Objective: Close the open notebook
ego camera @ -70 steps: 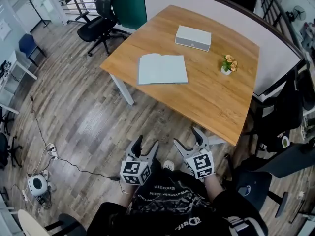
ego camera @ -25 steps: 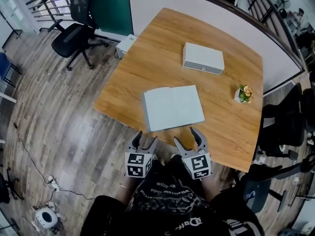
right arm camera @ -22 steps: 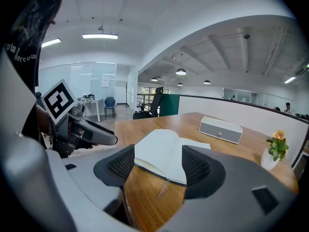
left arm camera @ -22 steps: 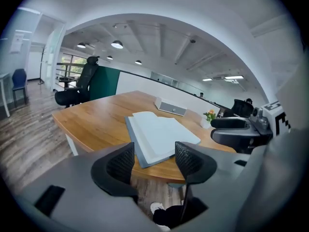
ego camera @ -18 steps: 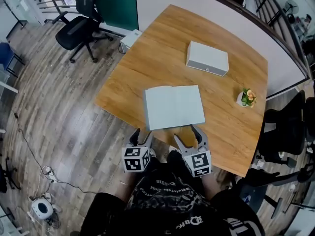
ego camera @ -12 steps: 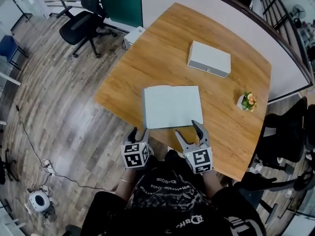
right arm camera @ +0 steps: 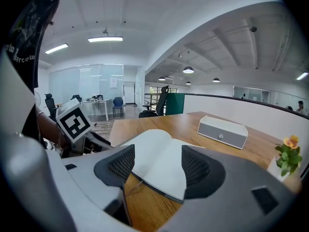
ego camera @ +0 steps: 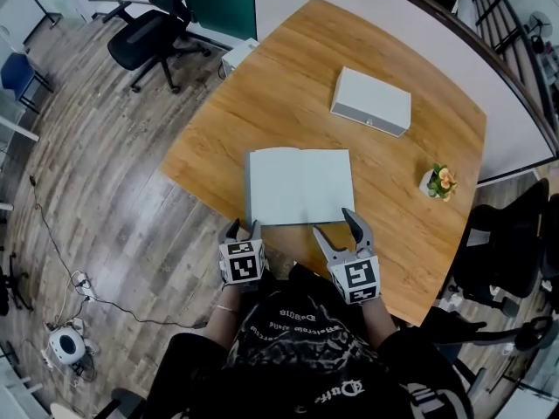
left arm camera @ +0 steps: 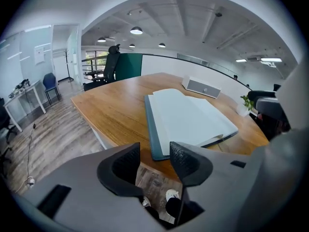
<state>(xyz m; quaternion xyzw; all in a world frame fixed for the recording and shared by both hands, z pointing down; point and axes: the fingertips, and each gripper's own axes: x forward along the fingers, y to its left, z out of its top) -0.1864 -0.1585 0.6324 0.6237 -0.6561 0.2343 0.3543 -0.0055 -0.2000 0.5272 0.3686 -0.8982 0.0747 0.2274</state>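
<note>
The open notebook (ego camera: pixel 300 186) lies flat, pale pages up, near the front edge of the wooden table (ego camera: pixel 262 94). My left gripper (ego camera: pixel 243 229) hovers at the table's edge just before the notebook's near left corner. Its jaws are closing with nothing between them; only floor and a shoe show through the gap in the left gripper view (left arm camera: pixel 154 153). My right gripper (ego camera: pixel 335 227) stands open at the near right corner, apart from the pages. In the right gripper view (right arm camera: pixel 157 159) the notebook (right arm camera: pixel 154 141) lies just beyond the jaws.
A white box (ego camera: pixel 370 101) sits at the back of the table and a small potted plant (ego camera: pixel 438 182) at its right edge. Office chairs stand on the floor at the far left (ego camera: pixel 148 29) and right (ego camera: pixel 507 243).
Both grippers have come forward to the notebook's near edge. The left gripper has dipped and tilted down, and its jaws have narrowed. The right gripper's jaws stay as wide.
</note>
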